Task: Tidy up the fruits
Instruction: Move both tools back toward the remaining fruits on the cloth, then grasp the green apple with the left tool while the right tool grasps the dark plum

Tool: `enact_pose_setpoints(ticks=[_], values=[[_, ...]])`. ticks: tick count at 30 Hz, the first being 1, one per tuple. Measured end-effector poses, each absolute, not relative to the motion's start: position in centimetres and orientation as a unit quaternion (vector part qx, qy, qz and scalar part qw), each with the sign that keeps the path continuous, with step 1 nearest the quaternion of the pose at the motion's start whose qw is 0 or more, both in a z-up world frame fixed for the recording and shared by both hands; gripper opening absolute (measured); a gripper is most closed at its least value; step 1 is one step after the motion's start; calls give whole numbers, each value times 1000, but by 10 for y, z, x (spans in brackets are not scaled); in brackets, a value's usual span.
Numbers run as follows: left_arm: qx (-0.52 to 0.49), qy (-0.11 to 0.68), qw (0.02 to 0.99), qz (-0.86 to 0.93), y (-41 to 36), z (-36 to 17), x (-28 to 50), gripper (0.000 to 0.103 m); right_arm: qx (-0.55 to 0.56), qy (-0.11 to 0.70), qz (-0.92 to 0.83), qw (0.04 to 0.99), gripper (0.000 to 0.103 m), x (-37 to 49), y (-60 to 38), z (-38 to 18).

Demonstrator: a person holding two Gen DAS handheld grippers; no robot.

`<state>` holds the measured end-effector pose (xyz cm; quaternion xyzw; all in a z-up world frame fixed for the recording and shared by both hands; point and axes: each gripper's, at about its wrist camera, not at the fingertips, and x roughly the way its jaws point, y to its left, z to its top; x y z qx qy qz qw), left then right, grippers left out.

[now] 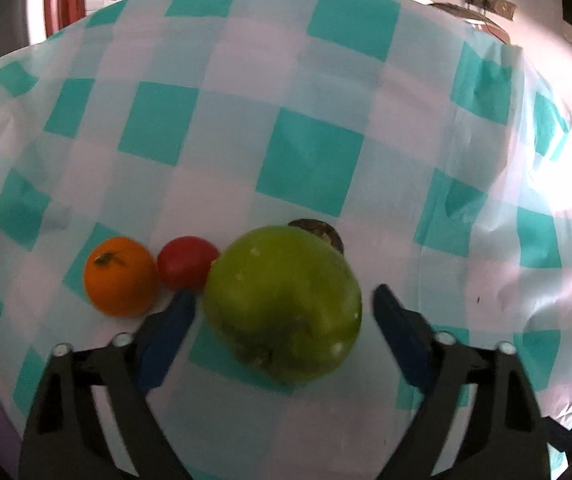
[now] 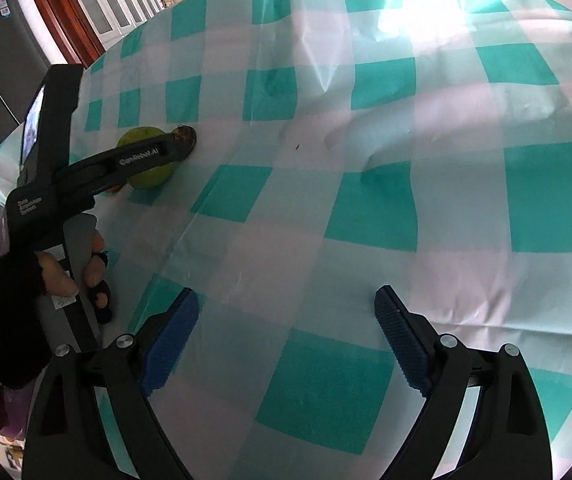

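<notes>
Left tool (image 1: 283, 300) spread around green apple (image 1: 283, 304), not pinching; firm, smooth, heavyish, so grip mid-sides. Right tool (image 2: 286, 308) spread, empty.

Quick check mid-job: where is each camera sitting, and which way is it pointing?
Left wrist: on the left tongs, looking along open blue pads at the green apple, orange, tomato.
Right wrist: on the right tongs, facing bare checkered tablecloth; gloved left hand shows at its left.
Shared: apple, tablecloth.
</notes>
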<state>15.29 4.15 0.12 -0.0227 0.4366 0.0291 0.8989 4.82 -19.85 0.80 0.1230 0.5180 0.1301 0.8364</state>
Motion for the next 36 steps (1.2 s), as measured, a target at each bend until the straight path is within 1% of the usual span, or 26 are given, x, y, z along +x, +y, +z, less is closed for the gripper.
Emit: enact_pose_setpoints(ticks=[1,3,7,11,16,18,21,25,29,30,31,32,36], values=[[-30,446,894,20,43,-2,157,73,124,518,130,836,87,50,-198,7],[-40,445,894,22,48,-2,159,65,124,517,128,837,87,53,-198,8],[-40,444,895,14,54,-2,156,65,113,508,133,843,87,61,-193,11],[-51,442,895,29,59,0,117,65,75,504,159,846,87,85,-175,8],[-50,454,889,29,57,5,60,65,44,492,195,847,76,123,-152,3],[-40,459,887,22,54,4,38,65,41,488,213,845,74,145,-139,2],[-25,462,886,13,48,2,10,65,22,480,234,845,71,173,-110,-1],[-7,465,885,1,35,-2,-3,65,-5,473,242,847,67,199,-68,-5],[-7,460,888,-1,39,1,-12,65,-52,470,224,852,67,215,-34,-5],[-9,459,888,-1,40,1,-12,65,-62,469,217,854,63,216,-30,-5],[-10,458,889,0,41,1,-13,65,-68,466,208,857,47,215,-29,-4],[-11,456,890,-1,41,2,-13,65,-64,464,208,858,37,215,-30,-4],[-11,453,891,-4,41,2,-13,65,-56,452,197,868,38,199,-48,3]])
